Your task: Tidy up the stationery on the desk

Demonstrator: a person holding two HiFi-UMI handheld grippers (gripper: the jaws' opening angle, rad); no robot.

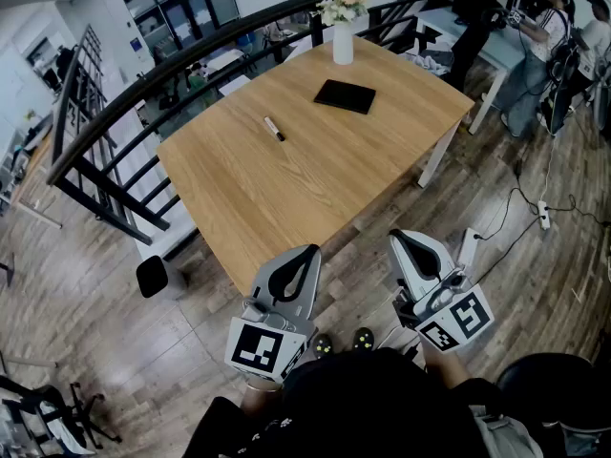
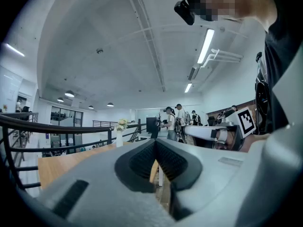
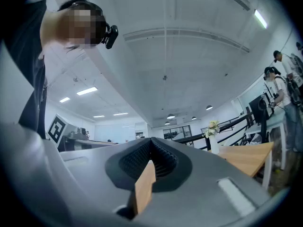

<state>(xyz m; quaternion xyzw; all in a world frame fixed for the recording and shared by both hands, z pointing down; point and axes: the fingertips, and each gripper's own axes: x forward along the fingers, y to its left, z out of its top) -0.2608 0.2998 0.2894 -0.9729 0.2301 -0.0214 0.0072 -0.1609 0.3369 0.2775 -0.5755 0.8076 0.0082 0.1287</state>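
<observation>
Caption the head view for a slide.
Left gripper and right gripper, jaws shut, poised before a wooden desk holding a marker, a black notebook and a flower vase.

Flower vase, blk railing, power strip

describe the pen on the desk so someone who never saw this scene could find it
Start at the large wooden desk. Near its middle, on bare wood, lies a small pen, left of the flat black pad and nearer than the white vase of flowers. It is the only thin, stick-shaped item, dark with a pale section.
</observation>
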